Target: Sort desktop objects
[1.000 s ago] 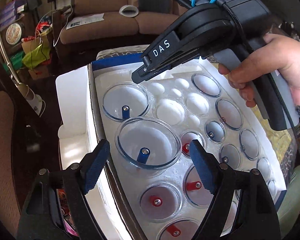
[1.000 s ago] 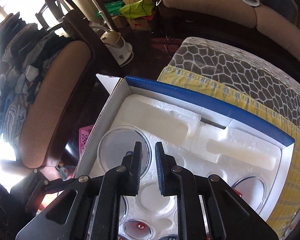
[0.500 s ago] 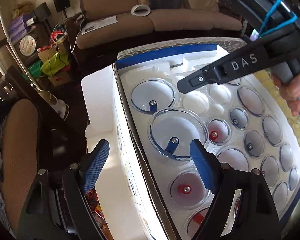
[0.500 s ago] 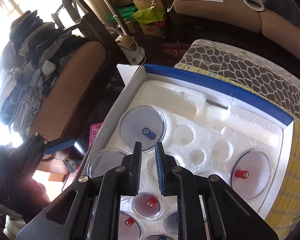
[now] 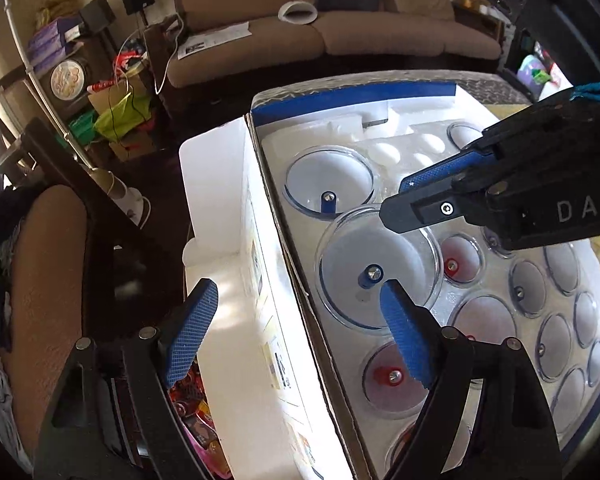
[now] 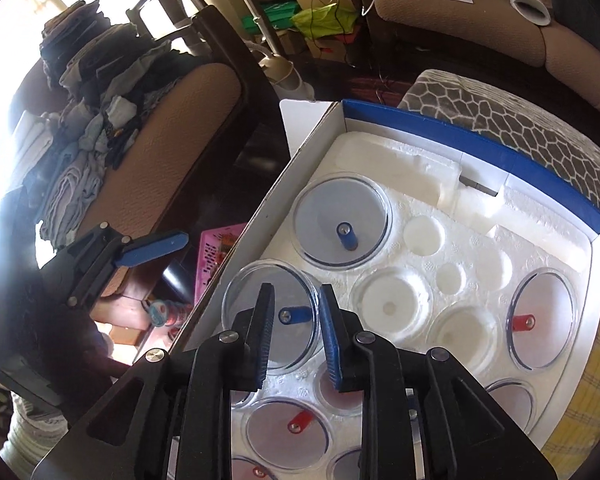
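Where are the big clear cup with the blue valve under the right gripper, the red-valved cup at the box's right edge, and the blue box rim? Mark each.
big clear cup [image 6: 240, 288]: right wrist view, bare left part of its top.
red-valved cup [image 6: 548, 300]: right wrist view, clear top.
blue box rim [image 6: 440, 136]: right wrist view, far wall.

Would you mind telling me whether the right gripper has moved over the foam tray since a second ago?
Yes. The right gripper has moved away from the box's blue rim, toward the large clear cup with the blue knob; its jaws are opening.
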The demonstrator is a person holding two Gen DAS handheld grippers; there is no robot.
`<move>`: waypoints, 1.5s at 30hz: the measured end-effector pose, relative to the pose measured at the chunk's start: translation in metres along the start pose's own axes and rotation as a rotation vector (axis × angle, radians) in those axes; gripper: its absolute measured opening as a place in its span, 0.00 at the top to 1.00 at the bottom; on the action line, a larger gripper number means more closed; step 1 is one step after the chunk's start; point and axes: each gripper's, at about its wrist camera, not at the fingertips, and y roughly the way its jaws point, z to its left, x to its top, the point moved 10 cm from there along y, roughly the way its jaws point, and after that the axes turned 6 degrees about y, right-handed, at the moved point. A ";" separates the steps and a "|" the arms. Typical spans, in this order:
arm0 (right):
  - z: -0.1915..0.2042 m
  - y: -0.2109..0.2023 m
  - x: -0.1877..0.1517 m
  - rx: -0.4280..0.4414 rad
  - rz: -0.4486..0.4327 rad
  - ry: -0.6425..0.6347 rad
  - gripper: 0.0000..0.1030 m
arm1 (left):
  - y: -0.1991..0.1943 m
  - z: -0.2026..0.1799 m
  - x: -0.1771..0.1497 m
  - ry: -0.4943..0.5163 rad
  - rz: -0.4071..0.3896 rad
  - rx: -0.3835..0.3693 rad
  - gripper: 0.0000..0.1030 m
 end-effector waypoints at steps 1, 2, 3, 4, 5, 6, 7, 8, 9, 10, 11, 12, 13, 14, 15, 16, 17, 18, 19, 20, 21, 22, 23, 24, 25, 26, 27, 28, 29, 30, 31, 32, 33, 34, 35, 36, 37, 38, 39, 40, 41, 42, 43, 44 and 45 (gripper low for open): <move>-0.003 0.004 -0.001 -0.035 0.001 -0.018 0.78 | 0.000 0.000 0.000 -0.008 -0.001 -0.008 0.19; -0.007 0.010 -0.005 -0.061 0.014 -0.029 0.78 | 0.000 0.000 0.000 -0.009 0.000 -0.011 0.18; -0.011 0.016 -0.009 -0.081 0.029 -0.040 0.78 | 0.000 0.001 0.000 -0.007 0.002 -0.005 0.17; -0.015 0.021 -0.013 -0.102 0.034 -0.055 0.80 | 0.001 0.001 0.000 -0.001 0.006 0.005 0.17; -0.017 0.024 -0.015 -0.105 0.028 -0.062 0.80 | 0.003 0.001 0.000 0.004 0.013 0.013 0.17; -0.018 0.024 -0.016 -0.096 0.014 -0.059 0.80 | 0.005 0.002 0.000 0.011 0.020 0.025 0.17; -0.019 0.023 -0.016 -0.088 0.001 -0.053 0.80 | 0.007 0.002 -0.001 0.024 0.027 0.043 0.17; -0.021 0.022 -0.015 -0.083 -0.011 -0.046 0.80 | 0.010 0.002 -0.001 0.042 0.034 0.064 0.17; -0.022 0.020 -0.014 -0.079 -0.025 -0.043 0.80 | 0.011 0.002 0.000 0.057 0.039 0.076 0.17; -0.023 0.016 -0.012 -0.075 -0.045 -0.036 0.80 | 0.013 0.003 0.000 0.062 0.041 0.080 0.17; -0.023 0.011 -0.010 -0.067 -0.067 -0.026 0.80 | 0.013 0.004 0.001 0.059 0.041 0.078 0.17; -0.024 0.008 -0.008 -0.059 -0.078 -0.017 0.80 | 0.012 0.004 0.001 0.054 0.038 0.080 0.17; -0.025 0.006 -0.008 -0.055 -0.079 -0.015 0.80 | 0.012 0.005 0.002 0.051 0.037 0.084 0.17; -0.026 0.007 -0.009 -0.068 -0.069 -0.023 0.80 | 0.012 0.004 0.002 0.051 0.038 0.082 0.17; -0.028 0.010 -0.011 -0.096 -0.055 -0.040 0.80 | 0.012 0.004 0.002 0.053 0.041 0.079 0.17; -0.029 0.012 -0.014 -0.124 -0.039 -0.060 0.80 | 0.012 0.003 0.002 0.057 0.044 0.082 0.17; -0.030 0.015 -0.017 -0.150 -0.028 -0.079 0.80 | 0.013 0.001 0.002 0.066 0.052 0.089 0.17; -0.032 0.017 -0.020 -0.161 -0.026 -0.089 0.80 | 0.014 0.000 0.001 0.072 0.059 0.091 0.17; -0.032 0.015 -0.020 -0.154 -0.037 -0.083 0.79 | 0.014 -0.001 -0.001 0.074 0.063 0.090 0.17; -0.033 0.012 -0.020 -0.145 -0.045 -0.065 0.79 | 0.016 -0.002 -0.002 0.077 0.070 0.091 0.17; -0.034 0.008 -0.019 -0.127 -0.058 -0.044 0.79 | 0.018 -0.003 -0.004 0.084 0.087 0.091 0.17; -0.033 0.004 -0.018 -0.098 -0.077 -0.025 0.79 | 0.021 -0.003 -0.005 0.087 0.097 0.097 0.16; -0.031 0.002 -0.017 -0.073 -0.089 -0.013 0.79 | 0.022 -0.003 -0.004 0.084 0.100 0.100 0.16; -0.030 0.003 -0.018 -0.073 -0.077 -0.011 0.79 | 0.023 -0.002 -0.004 0.080 0.108 0.100 0.16; -0.031 0.007 -0.023 -0.100 -0.047 -0.021 0.79 | 0.022 -0.002 -0.004 0.080 0.116 0.103 0.16; -0.033 0.009 -0.027 -0.140 -0.024 -0.040 0.79 | 0.020 -0.003 -0.003 0.077 0.118 0.097 0.16; -0.033 0.007 -0.029 -0.155 -0.026 -0.052 0.79 | 0.014 -0.005 -0.002 0.063 0.104 0.074 0.16; -0.033 0.000 -0.030 -0.137 -0.045 -0.040 0.79 | 0.005 -0.008 0.000 0.040 0.079 0.043 0.16; -0.034 -0.010 -0.031 -0.104 -0.067 -0.010 0.79 | -0.007 -0.009 0.002 0.014 0.052 0.019 0.16; -0.034 -0.020 -0.033 -0.068 -0.085 0.021 0.79 | -0.018 -0.009 0.003 -0.009 0.026 0.005 0.12; -0.034 -0.031 -0.036 -0.044 -0.101 0.037 0.78 | -0.030 -0.010 0.004 -0.032 -0.001 -0.003 0.06; -0.034 -0.042 -0.040 -0.042 -0.118 0.039 0.73 | -0.041 -0.011 0.005 -0.053 -0.026 -0.015 0.04; -0.034 -0.053 -0.045 -0.044 -0.134 0.036 0.68 | -0.050 -0.014 0.005 -0.071 -0.046 -0.034 0.01; -0.033 -0.062 -0.049 -0.041 -0.147 0.034 0.55 | -0.058 -0.018 0.004 -0.088 -0.060 -0.050 0.00; -0.033 -0.070 -0.055 -0.037 -0.157 0.035 0.41 | -0.065 -0.023 0.002 -0.100 -0.070 -0.060 0.00; -0.034 -0.078 -0.061 -0.038 -0.167 0.038 0.36 | -0.070 -0.028 0.000 -0.107 -0.074 -0.069 0.00; -0.036 -0.086 -0.068 -0.044 -0.180 0.035 0.28 | -0.076 -0.034 -0.002 -0.110 -0.079 -0.073 0.00; -0.038 -0.094 -0.074 -0.054 -0.194 0.032 0.20 | -0.081 -0.042 -0.004 -0.114 -0.084 -0.081 0.00; -0.042 -0.102 -0.080 -0.073 -0.213 0.034 0.15 | -0.085 -0.050 -0.006 -0.118 -0.093 -0.102 0.00; -0.048 -0.112 -0.087 -0.089 -0.230 0.042 0.03 | -0.090 -0.061 -0.008 -0.121 -0.103 -0.137 0.00; -0.054 -0.121 -0.093 -0.095 -0.252 0.053 0.00 | -0.094 -0.072 -0.011 -0.131 -0.107 -0.171 0.00; -0.061 -0.130 -0.101 -0.096 -0.269 0.066 0.00 | -0.096 -0.081 -0.014 -0.148 -0.103 -0.184 0.00; -0.070 -0.139 -0.110 -0.101 -0.283 0.080 0.00 | -0.100 -0.091 -0.016 -0.156 -0.102 -0.191 0.00; -0.079 -0.148 -0.119 -0.110 -0.295 0.092 0.00 | -0.104 -0.103 -0.016 -0.152 -0.110 -0.203 0.00; -0.087 -0.156 -0.129 -0.119 -0.306 0.104 0.00 | -0.108 -0.117 -0.015 -0.145 -0.116 -0.206 0.00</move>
